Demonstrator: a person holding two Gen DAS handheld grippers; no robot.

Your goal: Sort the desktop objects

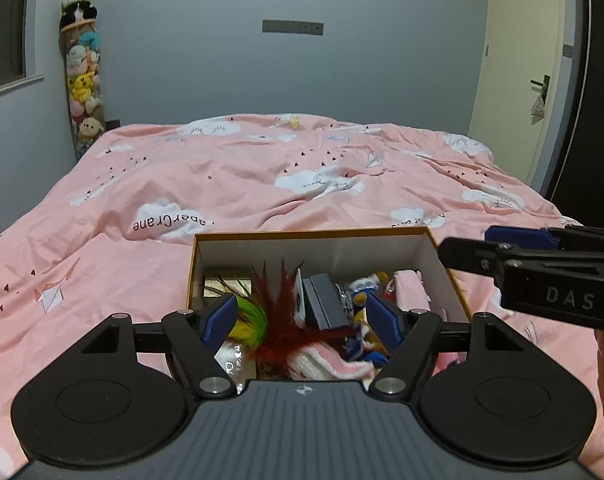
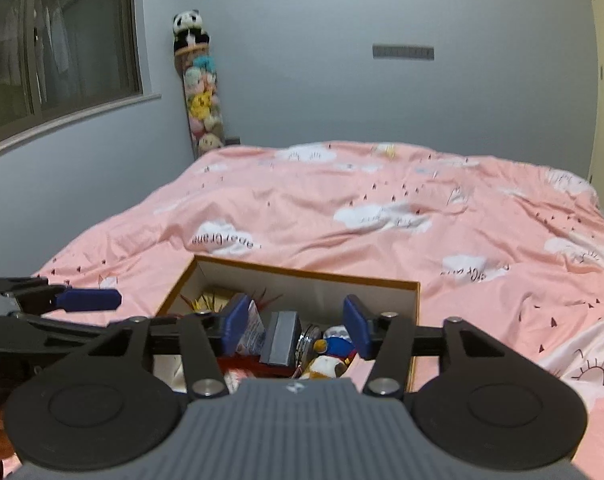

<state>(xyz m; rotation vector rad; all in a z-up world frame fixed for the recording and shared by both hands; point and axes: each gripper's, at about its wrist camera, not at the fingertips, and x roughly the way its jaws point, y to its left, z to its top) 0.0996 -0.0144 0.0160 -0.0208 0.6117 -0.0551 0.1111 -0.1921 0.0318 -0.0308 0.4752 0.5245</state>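
Both claws hang over the cardboard box [image 1: 442, 264], which sits on the bed [image 1: 262, 184] close to its near edge. The left claw [image 1: 302, 316] stands wide with nothing between its blue pads, and the right claw [image 2: 298, 326] is spread somewhat less, also empty. Inside the box lie the sorted things in a loose heap: a feather toy [image 1: 278, 320] with red and green plumes, a grey block [image 1: 324, 300] leaning on end, a small doll in blue [image 2: 336, 344] and a pink cloth [image 1: 412, 288]. Gathered in one container, they seem dropped in rather than arranged, so sorting looks well along.
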